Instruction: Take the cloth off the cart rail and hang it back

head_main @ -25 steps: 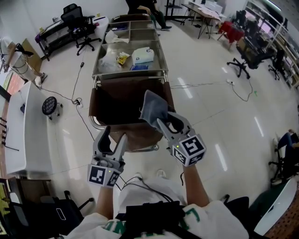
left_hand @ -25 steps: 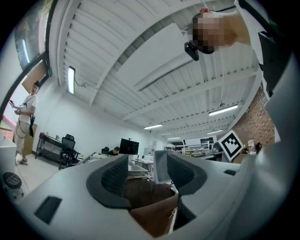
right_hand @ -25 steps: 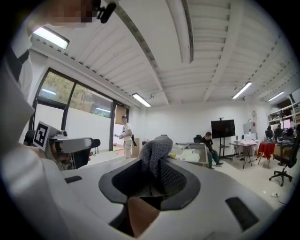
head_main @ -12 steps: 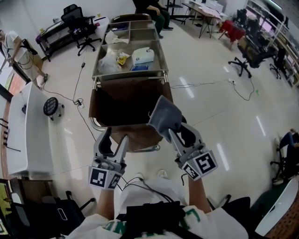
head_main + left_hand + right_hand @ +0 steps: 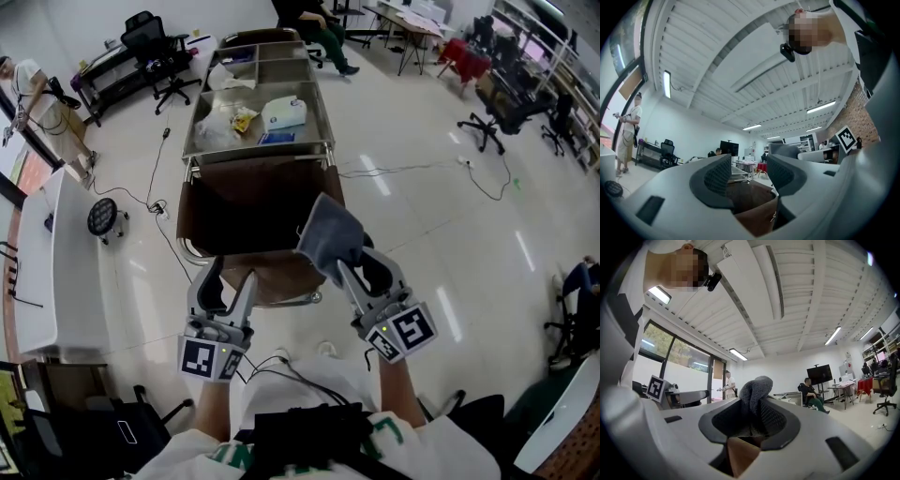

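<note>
Grey cloth (image 5: 330,236) is off the rail, clamped in my right tongs (image 5: 345,270).
It stands bunched above the pads, raised over the near end of the cart (image 5: 195,122), apart from the chrome rail (image 5: 298,300) below. I judge it soft, light and limp, likely to sag and to slip if pinched thin. Best hold is a thick fold near one edge, so the remainder drapes over the rail. My left tongs (image 5: 228,281) stand parted and empty, near the rail.
</note>
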`<control>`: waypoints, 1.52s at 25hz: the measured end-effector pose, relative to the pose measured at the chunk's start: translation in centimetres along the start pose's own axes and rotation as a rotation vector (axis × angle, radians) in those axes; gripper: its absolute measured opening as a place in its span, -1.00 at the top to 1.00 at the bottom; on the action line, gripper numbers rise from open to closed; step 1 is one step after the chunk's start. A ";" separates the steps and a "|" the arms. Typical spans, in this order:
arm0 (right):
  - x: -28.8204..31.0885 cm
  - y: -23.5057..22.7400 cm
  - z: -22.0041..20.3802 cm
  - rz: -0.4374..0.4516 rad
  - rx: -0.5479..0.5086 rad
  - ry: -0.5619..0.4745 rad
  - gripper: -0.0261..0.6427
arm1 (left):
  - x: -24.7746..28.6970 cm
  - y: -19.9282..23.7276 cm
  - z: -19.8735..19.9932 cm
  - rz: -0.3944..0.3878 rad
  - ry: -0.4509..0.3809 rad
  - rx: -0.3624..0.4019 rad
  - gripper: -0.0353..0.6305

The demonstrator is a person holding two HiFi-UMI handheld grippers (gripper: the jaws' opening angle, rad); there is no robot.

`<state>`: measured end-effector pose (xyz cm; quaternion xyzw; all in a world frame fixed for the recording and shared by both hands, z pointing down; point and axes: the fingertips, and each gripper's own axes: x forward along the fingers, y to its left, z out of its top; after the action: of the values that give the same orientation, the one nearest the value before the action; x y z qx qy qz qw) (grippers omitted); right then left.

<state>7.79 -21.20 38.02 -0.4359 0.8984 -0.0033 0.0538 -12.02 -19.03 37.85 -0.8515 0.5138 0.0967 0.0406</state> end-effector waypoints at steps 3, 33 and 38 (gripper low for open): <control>0.0 -0.8 -0.5 -0.011 0.005 0.008 0.51 | 0.2 -0.1 -0.2 -0.003 0.009 0.002 0.18; 21.4 -23.7 -15.9 0.046 -0.045 0.593 0.09 | -0.6 2.8 -1.7 0.113 0.082 0.002 0.18; 20.5 -24.5 -15.0 -0.001 -0.026 0.552 -0.10 | -0.7 2.7 -1.8 0.110 0.076 -0.006 0.18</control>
<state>12.87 -53.01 52.34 -0.4195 0.8788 -0.1102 -0.1986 -14.54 -20.02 39.81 -0.8251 0.5607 0.0681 0.0132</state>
